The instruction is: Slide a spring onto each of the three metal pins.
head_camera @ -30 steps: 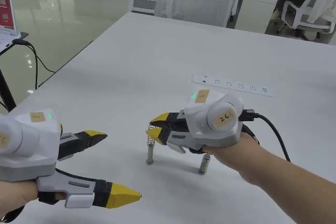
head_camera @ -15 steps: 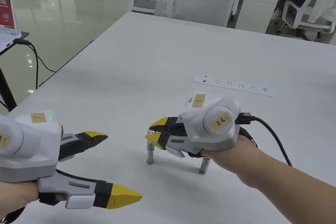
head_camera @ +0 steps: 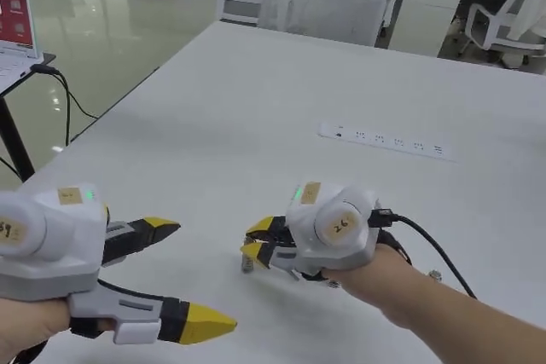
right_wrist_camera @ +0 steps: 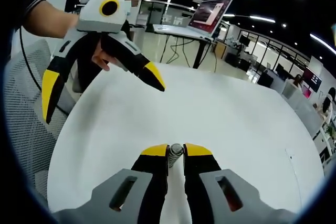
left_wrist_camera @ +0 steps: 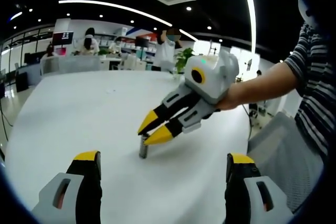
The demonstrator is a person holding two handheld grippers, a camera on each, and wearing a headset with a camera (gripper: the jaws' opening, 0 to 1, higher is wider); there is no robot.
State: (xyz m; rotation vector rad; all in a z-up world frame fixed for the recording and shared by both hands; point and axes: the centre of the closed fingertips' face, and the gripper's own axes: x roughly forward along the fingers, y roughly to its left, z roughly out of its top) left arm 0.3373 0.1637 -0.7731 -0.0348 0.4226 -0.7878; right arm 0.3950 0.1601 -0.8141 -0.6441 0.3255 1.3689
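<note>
My right gripper is low over the white table, shut on a spring that sits on an upright metal pin. In the right gripper view the spring's top shows between the yellow fingertips. The left gripper view shows the right gripper just above the pin. My left gripper hovers open at the near left, apart from the pin and holding nothing. A small metal piece lies beyond the right wrist. The hand hides the table under it.
A white power strip lies on the far right of the table. A black cable trails from the right gripper. Chairs stand past the far edge. A laptop on a stand is off the left side.
The right gripper has come down along the pin with the spring, close to the table. A second spring-covered pin near the right hand is now hidden. The left gripper has stayed put.
</note>
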